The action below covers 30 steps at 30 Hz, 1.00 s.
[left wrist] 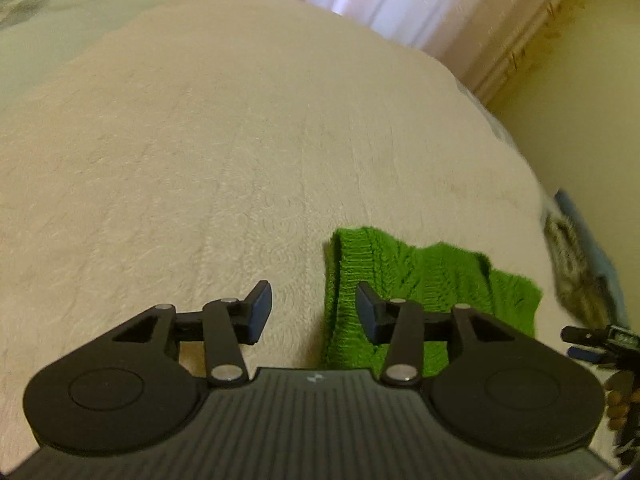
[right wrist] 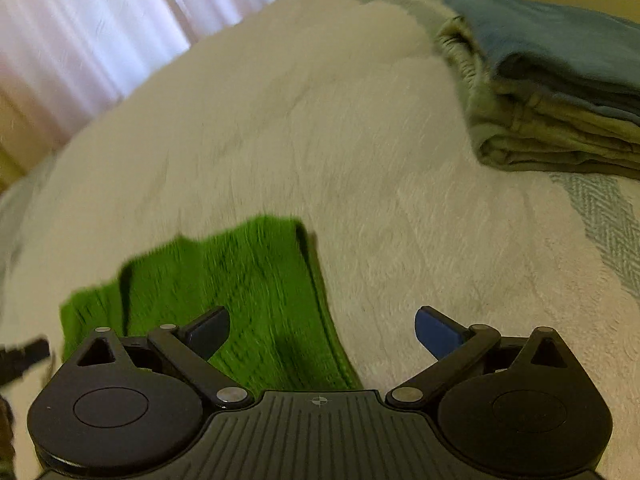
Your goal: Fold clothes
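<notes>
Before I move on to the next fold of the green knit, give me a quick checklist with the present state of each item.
1. Left hand-held gripper empty, jaws apart: ok.
2. Right hand-held gripper empty, jaws wide apart: ok.
3. Green knit released, lying on the bed: ok.
4. Knit lies flat and square: not ok, its far edge is stepped and uneven.
5. Folded stack clear of the knit: ok.
6. Near edge of the knit aligned: cannot tell, the grippers hide it.

There was one green knitted garment (right wrist: 224,288) on the one cream bedspread (right wrist: 320,120). One stack of folded clothes (right wrist: 552,92) lay far right. Two grippers were visible.
</notes>
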Motion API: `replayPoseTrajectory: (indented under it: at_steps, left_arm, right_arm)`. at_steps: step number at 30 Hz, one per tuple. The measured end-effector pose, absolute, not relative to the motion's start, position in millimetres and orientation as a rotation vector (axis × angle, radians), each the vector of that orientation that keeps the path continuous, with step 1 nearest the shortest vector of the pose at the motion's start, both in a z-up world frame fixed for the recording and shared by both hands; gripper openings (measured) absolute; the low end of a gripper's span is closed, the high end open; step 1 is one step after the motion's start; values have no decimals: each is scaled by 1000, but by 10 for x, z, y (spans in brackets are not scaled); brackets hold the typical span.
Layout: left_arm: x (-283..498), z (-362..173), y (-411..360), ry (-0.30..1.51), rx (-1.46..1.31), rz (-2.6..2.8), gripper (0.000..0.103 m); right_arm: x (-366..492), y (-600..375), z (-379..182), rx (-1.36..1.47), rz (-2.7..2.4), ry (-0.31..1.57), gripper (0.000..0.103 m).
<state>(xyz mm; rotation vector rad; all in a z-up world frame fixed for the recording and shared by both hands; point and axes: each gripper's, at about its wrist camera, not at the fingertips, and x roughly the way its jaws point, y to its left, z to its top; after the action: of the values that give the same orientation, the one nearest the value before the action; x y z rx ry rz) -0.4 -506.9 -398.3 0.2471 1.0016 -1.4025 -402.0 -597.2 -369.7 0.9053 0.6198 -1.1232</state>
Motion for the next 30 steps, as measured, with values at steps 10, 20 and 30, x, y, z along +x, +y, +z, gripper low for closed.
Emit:
replayPoseTrajectory:
  at_steps: [10,20,30]
  left_arm:
    - [-162,-4211,-5452,952,226,-1556,4]
    - [-579,-4253,-5424,438,679,-1403,18]
    - [-525,-4090,-5033,756,540,-1627,9]
  right_arm:
    - [-3902,-6037,-3844,903,-1099,648,102]
    - [-3889,-5856,-3714,756,-1176,698,96]
    - [-3368,-5592,-3764,437,-900,827,55]
